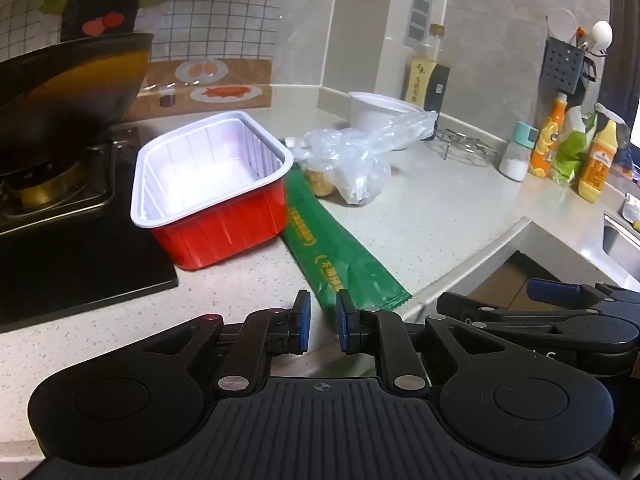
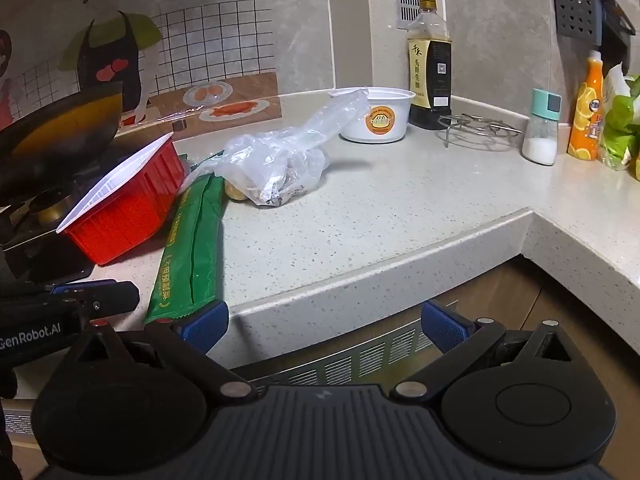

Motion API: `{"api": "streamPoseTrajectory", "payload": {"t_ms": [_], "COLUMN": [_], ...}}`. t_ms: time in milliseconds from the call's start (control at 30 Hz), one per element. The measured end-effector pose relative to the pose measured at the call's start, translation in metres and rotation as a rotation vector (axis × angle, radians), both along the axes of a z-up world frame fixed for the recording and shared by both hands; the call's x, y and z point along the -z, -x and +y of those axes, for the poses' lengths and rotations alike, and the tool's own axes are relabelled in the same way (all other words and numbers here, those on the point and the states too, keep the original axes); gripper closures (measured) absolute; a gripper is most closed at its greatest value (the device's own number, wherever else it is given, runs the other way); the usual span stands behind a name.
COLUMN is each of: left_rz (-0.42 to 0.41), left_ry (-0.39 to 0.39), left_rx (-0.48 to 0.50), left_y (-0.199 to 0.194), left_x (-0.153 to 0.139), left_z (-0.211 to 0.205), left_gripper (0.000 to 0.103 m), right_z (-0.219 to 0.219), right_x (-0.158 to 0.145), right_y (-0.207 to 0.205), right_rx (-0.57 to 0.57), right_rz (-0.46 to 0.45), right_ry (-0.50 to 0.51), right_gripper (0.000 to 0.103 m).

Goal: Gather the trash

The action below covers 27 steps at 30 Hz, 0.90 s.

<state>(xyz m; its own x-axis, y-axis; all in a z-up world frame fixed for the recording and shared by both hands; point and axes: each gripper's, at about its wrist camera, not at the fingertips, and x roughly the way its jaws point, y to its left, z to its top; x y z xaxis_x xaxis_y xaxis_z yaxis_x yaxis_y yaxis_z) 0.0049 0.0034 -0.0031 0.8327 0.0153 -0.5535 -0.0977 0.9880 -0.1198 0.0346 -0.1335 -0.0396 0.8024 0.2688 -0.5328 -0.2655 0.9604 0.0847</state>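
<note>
The green wrapper (image 1: 340, 256) lies on the desk (image 1: 432, 208) beside the red tray (image 1: 216, 200). The left gripper (image 1: 323, 322) has jaws nearly together, empty, at the wrapper's near end; the right gripper (image 2: 324, 328) has jaws wide apart.

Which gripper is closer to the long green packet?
Left. The left gripper sits nearly shut right at the near end of the green packet. The right gripper hangs wide open beside it, off the counter edge.
</note>
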Motion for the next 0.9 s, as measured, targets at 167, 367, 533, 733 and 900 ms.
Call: {"api": "streamPoseTrajectory", "payload": {"t_ms": [167,367,533,733,900], "left_rz": [-0.002,0.003,0.006,0.005,0.005], "left_ry": [0.004,0.013,0.020,0.028,0.028], "left_rx": [-0.007,-0.003,-0.004,-0.001,0.000], "left_y": [-0.0001,-0.0015,-0.0017,-0.0012,-0.0017], "left_x": [0.0002,0.0014,0.0019,0.0019,0.0012], "left_z": [0.0016,0.0013,0.0023,0.0027,0.0025], "left_gripper": [0.087,0.087,0.087,0.087,0.087], "right_z": [-0.0002,0.0005,-0.0007,-0.0009,-0.0018], "right_x": [0.0029,0.0047,0.0051,0.0055,0.0049], "right_y": [-0.0021,-0.0014,-0.0025,-0.0016,-0.0010], "right_rx": [-0.002,-0.014,-0.012,-0.005,-0.004], "right_rz": [0.010,0.012,0.014,0.010,0.007], "right_ry": [-0.007,-0.006,-0.008,-0.004,-0.008], "right_gripper": [0.000,0.000,0.000,0.000,0.000]}}
